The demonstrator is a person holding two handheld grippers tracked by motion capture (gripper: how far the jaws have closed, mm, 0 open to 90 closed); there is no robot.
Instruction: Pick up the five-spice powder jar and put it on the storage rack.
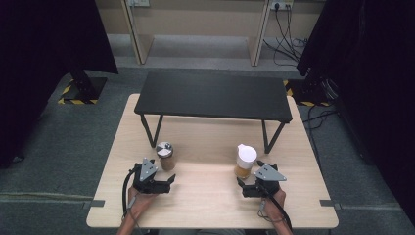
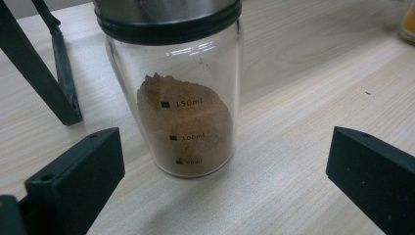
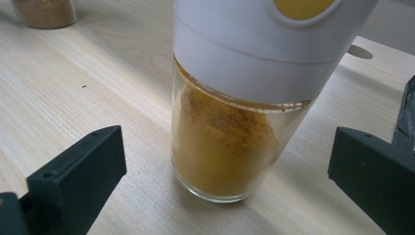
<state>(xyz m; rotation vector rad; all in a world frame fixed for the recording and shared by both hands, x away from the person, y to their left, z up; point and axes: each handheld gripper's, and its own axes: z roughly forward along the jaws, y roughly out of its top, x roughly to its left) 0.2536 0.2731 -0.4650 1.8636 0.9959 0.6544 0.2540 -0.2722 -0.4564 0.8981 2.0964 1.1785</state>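
Two jars on the tabletop [image 1: 205, 196]: brown-powder jar [image 2: 185, 117], yellow-powder jar [image 3: 235, 142] (white-capped); left gripper [image 1: 166, 177] and right gripper [image 1: 247, 185] fingers spread wide, holding nothing.

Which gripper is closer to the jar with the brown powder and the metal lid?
Left. The left gripper sits just in front of the brown powder jar, jaws open toward it. The right gripper is farther right, facing the yellow powder jar.

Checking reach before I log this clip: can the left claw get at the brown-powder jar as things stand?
Probably yes. The left claw is open, its jaws wide on either side of the brown-powder jar, which stands upright on the table; nothing lies between them.
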